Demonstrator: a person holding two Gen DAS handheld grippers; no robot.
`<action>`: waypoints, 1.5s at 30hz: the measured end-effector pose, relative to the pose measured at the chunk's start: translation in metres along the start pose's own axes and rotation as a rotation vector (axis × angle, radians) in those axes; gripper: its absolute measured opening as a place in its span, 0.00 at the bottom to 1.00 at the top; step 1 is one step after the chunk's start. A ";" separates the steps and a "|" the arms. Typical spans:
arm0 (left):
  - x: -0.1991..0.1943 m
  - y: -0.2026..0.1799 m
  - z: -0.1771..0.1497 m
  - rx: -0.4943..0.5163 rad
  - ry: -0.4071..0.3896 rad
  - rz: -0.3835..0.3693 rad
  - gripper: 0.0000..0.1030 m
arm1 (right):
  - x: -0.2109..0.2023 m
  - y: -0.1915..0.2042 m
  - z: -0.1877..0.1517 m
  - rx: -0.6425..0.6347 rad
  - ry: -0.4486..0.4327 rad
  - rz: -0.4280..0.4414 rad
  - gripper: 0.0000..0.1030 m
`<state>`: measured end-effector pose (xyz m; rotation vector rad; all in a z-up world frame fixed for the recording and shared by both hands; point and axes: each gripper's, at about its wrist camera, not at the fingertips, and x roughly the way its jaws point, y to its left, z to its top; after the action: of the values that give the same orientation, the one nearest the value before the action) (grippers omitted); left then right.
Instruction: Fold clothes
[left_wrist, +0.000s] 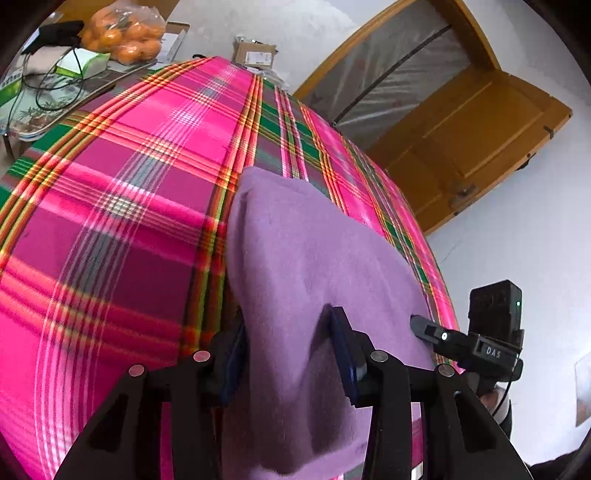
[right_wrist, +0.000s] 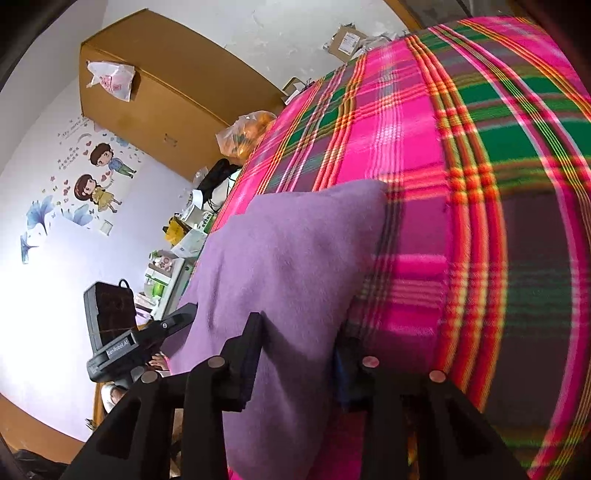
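Nearby, oranges bag past plaid blanket, both grippers pinching purple cloth

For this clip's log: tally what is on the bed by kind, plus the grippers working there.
Purple garment: 1
Plaid bedcover, pink and green: 1
Grippers: 2, left gripper and right gripper, each with the garment between its fingers
Total: 4
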<state>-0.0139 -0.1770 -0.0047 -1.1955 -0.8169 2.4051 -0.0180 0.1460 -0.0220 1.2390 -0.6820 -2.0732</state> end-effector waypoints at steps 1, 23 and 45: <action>-0.001 -0.001 -0.001 0.002 0.000 0.007 0.42 | 0.001 0.001 0.001 -0.001 -0.001 -0.002 0.30; -0.031 -0.025 0.068 0.138 -0.128 0.059 0.23 | -0.007 0.051 0.066 -0.144 -0.093 -0.001 0.22; 0.060 0.042 0.232 0.123 -0.122 0.118 0.23 | 0.119 0.011 0.224 -0.126 -0.073 -0.020 0.23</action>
<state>-0.2380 -0.2589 0.0441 -1.0865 -0.6385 2.6038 -0.2605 0.0771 0.0122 1.1082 -0.5641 -2.1517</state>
